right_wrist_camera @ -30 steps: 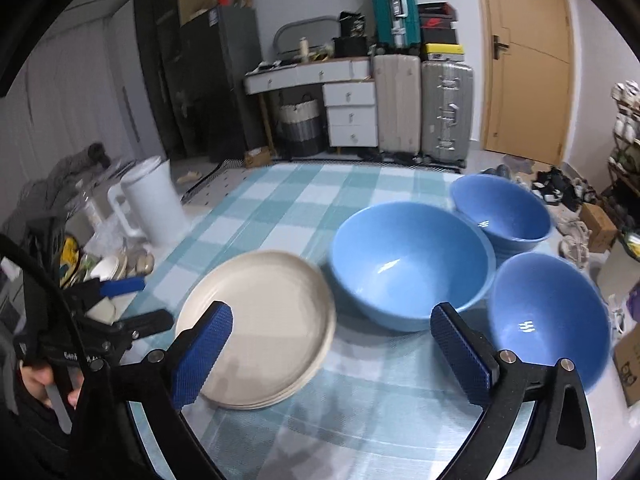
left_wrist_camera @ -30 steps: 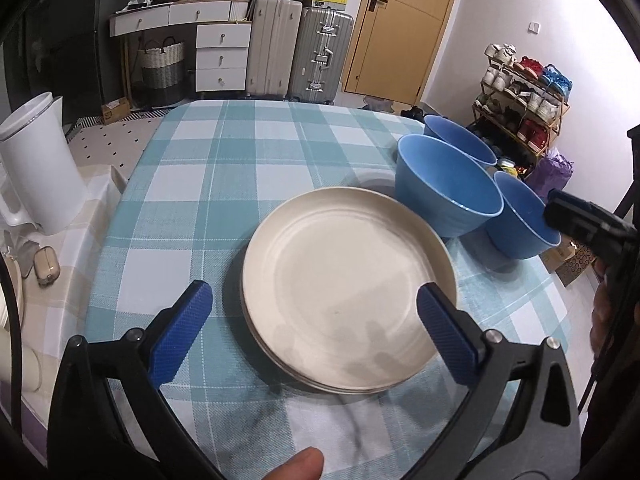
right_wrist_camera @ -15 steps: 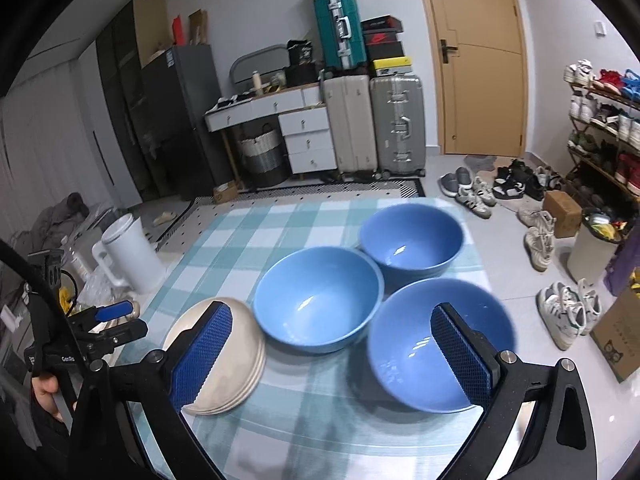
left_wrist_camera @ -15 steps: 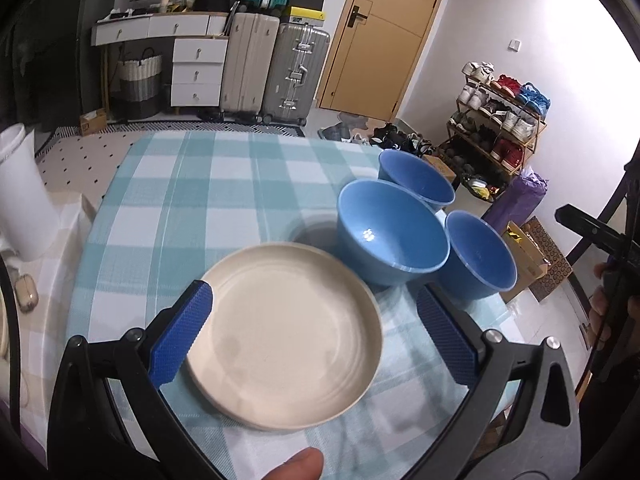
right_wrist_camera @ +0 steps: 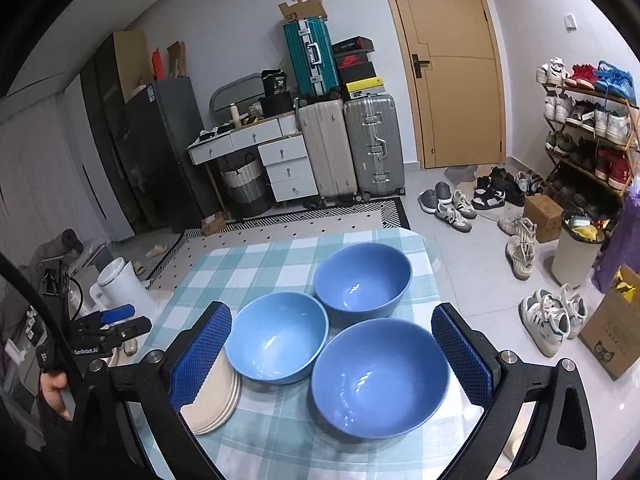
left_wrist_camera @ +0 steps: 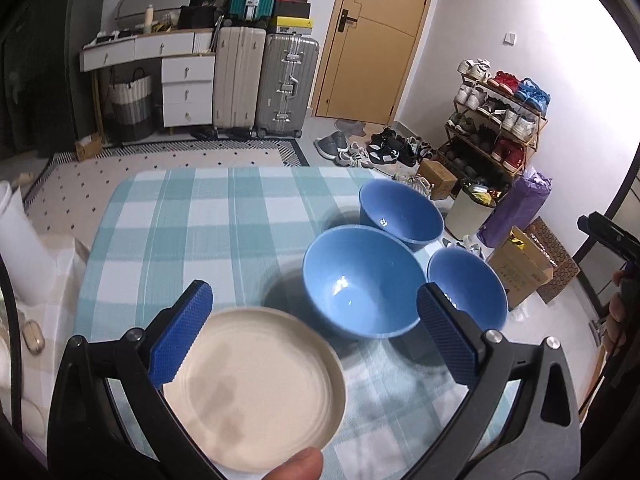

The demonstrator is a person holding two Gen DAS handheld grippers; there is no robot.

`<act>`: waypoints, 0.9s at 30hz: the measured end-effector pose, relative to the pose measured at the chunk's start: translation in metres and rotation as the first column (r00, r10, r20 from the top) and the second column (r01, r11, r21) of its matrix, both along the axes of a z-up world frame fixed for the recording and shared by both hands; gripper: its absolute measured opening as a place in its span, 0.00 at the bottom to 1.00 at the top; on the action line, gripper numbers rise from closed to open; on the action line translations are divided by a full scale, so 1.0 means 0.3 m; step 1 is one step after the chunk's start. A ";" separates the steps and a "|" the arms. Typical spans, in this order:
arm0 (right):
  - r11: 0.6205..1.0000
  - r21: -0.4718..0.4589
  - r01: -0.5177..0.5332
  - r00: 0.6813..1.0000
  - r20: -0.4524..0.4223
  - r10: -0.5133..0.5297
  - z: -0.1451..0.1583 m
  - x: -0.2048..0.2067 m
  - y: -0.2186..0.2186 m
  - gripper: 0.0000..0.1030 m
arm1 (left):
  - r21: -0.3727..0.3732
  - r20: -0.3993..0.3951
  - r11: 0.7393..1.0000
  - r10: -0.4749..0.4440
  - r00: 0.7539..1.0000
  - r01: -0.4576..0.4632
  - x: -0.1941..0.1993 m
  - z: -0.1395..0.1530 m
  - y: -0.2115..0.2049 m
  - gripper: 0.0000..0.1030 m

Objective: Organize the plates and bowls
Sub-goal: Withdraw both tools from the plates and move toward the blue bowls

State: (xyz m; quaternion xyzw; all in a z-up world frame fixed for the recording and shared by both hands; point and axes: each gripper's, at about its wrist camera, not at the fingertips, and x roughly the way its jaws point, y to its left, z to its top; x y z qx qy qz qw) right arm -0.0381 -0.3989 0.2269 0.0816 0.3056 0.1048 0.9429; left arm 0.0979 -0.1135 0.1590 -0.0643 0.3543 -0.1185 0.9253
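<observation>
Left tool (left_wrist_camera: 312, 328): wide apart, holding nothing, raised above the counter with the cream plates below its left blue pad.
Right tool (right_wrist_camera: 332, 354): also spread wide and empty, hanging over the bowls; the nearest bowl sits between its pads in view, not touched.
Plates (left_wrist_camera: 252, 384): a short stack of cream plates at the near left of the counter (left_wrist_camera: 192, 216); the right wrist view shows several rims layered at the stack's edge (right_wrist_camera: 218, 400).
Middle bowl (right_wrist_camera: 280, 338): blue, upright, just beside the plate stack, its rim close to or touching the stack; I cannot tell which.
Near bowl (right_wrist_camera: 380, 376): blue, upright, at the near right corner, close to the counter's edge.
Far bowl (right_wrist_camera: 362, 278): blue, upright, behind the other two; all three cluster tightly.
Progress: plates look already gathered; the bowls stand separate, so nesting them is probably what remains.
Handling: the bowls look glazed and rigid, likely slick and breakable, with some weight.
Where to hold: judged best at the rim wall, one pad inside and one outside, on the side away from neighbouring bowls.
Risk: a glossy wall may slip in a shallow pinch; setting one bowl into another too hard could chip it, and the near bowl could be nudged off the edge.
</observation>
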 end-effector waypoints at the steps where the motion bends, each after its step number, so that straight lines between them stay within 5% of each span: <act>1: 1.000 -0.005 0.000 1.000 -0.001 0.000 0.007 0.008 -0.015 0.99 | -0.001 0.003 1.000 -0.002 1.000 0.002 0.020 0.013 -0.013 0.99; 15: 0.999 -0.019 0.036 0.999 -0.020 -0.036 0.054 0.162 -0.137 0.99 | 0.007 0.010 0.999 -0.036 0.999 0.036 0.258 0.115 -0.196 0.99; 27: 0.999 0.011 0.034 0.994 -0.102 -0.033 -0.088 0.361 -0.149 0.99 | 0.029 -0.076 0.998 -0.047 0.996 0.050 0.542 -0.001 -0.271 0.99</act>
